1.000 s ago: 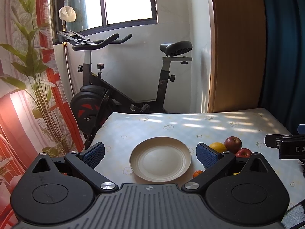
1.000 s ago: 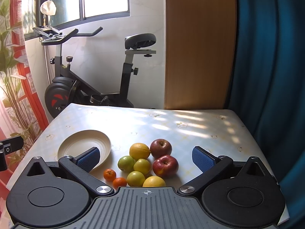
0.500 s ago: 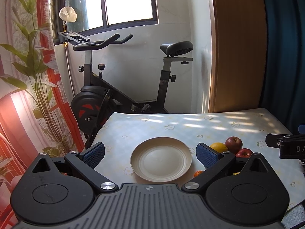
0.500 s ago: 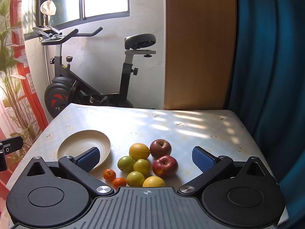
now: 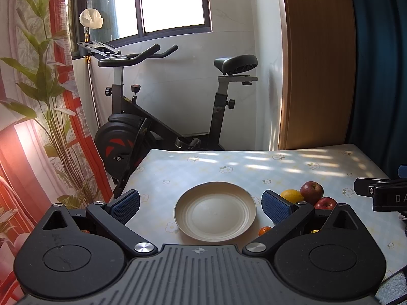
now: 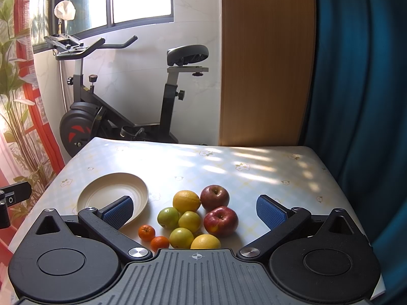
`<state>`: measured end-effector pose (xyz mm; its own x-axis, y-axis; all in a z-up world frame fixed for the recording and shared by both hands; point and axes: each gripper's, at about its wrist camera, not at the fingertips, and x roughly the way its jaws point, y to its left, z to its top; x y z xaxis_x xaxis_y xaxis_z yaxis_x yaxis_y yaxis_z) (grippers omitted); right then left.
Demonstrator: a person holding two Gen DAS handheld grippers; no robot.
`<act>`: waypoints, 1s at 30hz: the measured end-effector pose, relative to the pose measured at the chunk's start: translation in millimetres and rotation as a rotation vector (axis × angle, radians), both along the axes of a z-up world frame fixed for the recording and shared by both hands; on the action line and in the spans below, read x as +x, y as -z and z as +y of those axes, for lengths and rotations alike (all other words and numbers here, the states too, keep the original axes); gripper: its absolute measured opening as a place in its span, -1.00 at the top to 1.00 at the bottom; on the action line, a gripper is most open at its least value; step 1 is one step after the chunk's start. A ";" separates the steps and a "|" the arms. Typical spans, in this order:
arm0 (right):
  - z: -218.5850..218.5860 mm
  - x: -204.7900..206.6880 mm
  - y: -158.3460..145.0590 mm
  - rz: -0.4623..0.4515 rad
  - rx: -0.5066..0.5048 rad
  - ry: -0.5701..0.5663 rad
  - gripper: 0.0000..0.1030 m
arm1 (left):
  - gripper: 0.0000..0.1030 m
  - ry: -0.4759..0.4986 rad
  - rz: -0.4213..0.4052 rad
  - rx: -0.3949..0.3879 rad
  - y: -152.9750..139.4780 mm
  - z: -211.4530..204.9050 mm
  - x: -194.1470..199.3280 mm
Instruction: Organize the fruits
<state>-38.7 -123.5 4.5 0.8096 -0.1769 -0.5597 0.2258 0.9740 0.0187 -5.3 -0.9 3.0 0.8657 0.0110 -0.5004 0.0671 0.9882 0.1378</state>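
Floral-print surface point(image 6: 229, 167) with sun stripes, exercise bike point(image 6: 122, 96) and window point(image 5: 173, 2) behind its far edge, wood panel point(image 6: 264, 58) and blue curtain point(image 6: 361, 89) at the far right.

Right wrist view shows the whole fruit pile near the near edge: two red apples point(image 6: 220, 220), point(image 6: 215, 197), two lemons point(image 6: 186, 200), point(image 6: 205, 242), three green-yellow fruits point(image 6: 168, 217), point(image 6: 189, 221), point(image 6: 181, 237) and two small mandarins point(image 6: 146, 232), point(image 6: 159, 243). All packed close, most touching. Cream plate point(image 6: 112, 193) sits just left of the pile, bare, partly behind the left blue pad.

Left wrist view shows the plate point(image 5: 215, 212) centred and whole. Only part of the pile shows there: one lemon point(image 5: 292, 195), two apples point(image 5: 311, 189), point(image 5: 325, 202), one mandarin point(image 5: 264, 230); the rest is hidden behind the right finger. Black body of the right gripper point(image 5: 381, 194) pokes in at the right border of that view; a bit of the left gripper's body shows at the left border of the right view.

Left gripper point(image 5: 202, 204) held above the near edge, level, pointing over the plate toward the far edge, jaws spread wide, nothing between them. Right gripper point(image 6: 195, 212) same pose beside it, aimed over the fruit pile, jaws wide, nothing gripped; fruit lies on the surface below the gap, not touched by the pads point(image 6: 271, 214).
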 end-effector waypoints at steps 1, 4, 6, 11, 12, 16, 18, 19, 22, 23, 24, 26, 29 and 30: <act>0.0 0.1 0.0 0.000 0.000 0.000 -1.00 | -1.00 0.000 0.000 0.000 0.0 0.1 0.0; 0.0 0.1 0.0 0.000 0.000 0.000 -1.00 | -1.00 0.000 0.001 -0.002 -0.3 0.5 0.0; -0.2 -0.2 -0.1 -0.001 0.000 0.000 -1.00 | -1.00 0.000 0.002 -0.003 -0.2 0.5 0.0; -0.7 -0.3 -0.4 0.000 0.000 0.000 -1.00 | -1.00 -0.002 0.006 -0.010 0.2 1.5 0.0; -0.7 -0.4 -0.4 0.000 0.000 0.000 -1.00 | -1.00 -0.002 0.006 -0.010 0.3 1.5 0.0; -0.8 -0.2 -0.4 0.003 0.001 0.000 -1.00 | -1.00 -0.004 0.010 -0.023 1.5 2.2 2.2; -1.4 0.6 -0.6 0.006 -0.002 0.000 -1.00 | -1.00 -0.006 0.015 -0.034 2.2 1.8 4.2; -1.8 1.6 -0.4 0.007 -0.004 0.000 -1.00 | -1.00 -0.008 0.018 -0.041 2.6 2.0 5.4; -4.5 5.0 0.6 0.011 0.003 0.005 -1.00 | -1.00 -0.011 0.031 -0.062 4.6 2.3 10.4; -4.1 6.4 2.1 0.012 0.006 0.007 -1.00 | -1.00 -0.013 0.035 -0.064 5.7 2.1 12.4; -5.8 7.8 3.1 0.014 0.011 0.008 -1.00 | -1.00 -0.016 0.041 -0.065 7.1 2.2 14.6; -8.6 11.3 5.4 0.016 0.021 0.013 -1.00 | -1.00 -0.018 0.054 -0.072 9.9 3.5 20.0; -14.7 17.1 8.9 0.009 0.042 0.007 -1.00 | -1.00 -0.014 0.064 -0.096 13.5 8.0 29.0; -16.9 18.9 10.2 0.002 0.045 0.002 -1.00 | -1.00 -0.012 0.060 -0.101 14.8 9.0 31.0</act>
<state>-19.8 -140.4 -5.7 0.8082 -0.1529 -0.5688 0.2274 0.9719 0.0617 25.7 8.2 -11.8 0.8342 -0.0316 -0.5506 0.0599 0.9976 0.0335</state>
